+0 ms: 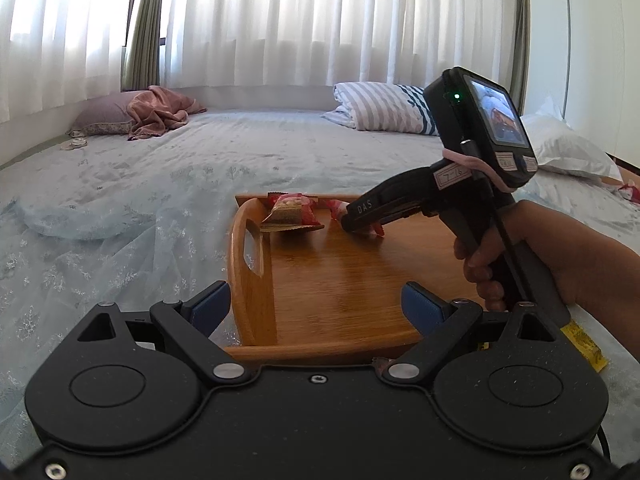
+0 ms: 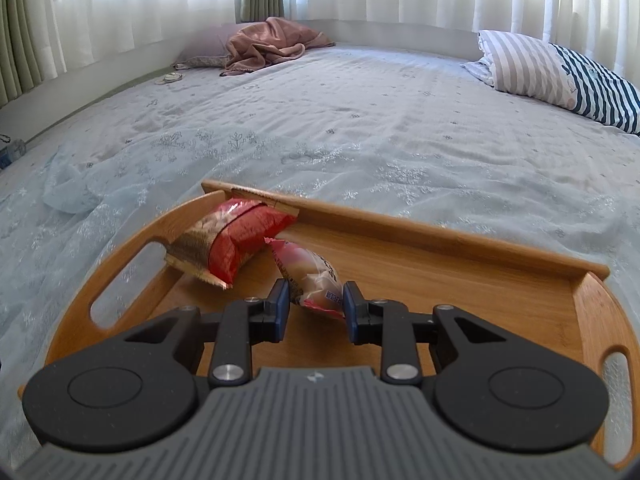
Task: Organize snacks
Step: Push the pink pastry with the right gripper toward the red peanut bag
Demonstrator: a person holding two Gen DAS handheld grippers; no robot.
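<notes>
A wooden tray [image 2: 448,236] with cut-out handles lies on the bed. A red and gold snack bag [image 2: 236,240] leans in its far left corner. My right gripper [image 2: 314,300] is shut on a pink and white snack packet [image 2: 310,272], held over the tray floor just right of the red bag. In the left wrist view the right gripper [image 1: 354,222], held by a hand, reaches in from the right with the pink packet [image 1: 335,205] at its tip, beside the red bag [image 1: 290,212]. My left gripper [image 1: 316,306] is open over the tray's [image 1: 340,280] near left corner with nothing between its fingers.
The bed has a pale blue patterned cover [image 2: 360,128]. A striped pillow [image 2: 560,72] lies at the far right and a pink blanket [image 2: 272,40] at the far left. White curtains hang behind. A yellow packet [image 1: 584,344] shows by the hand at the right.
</notes>
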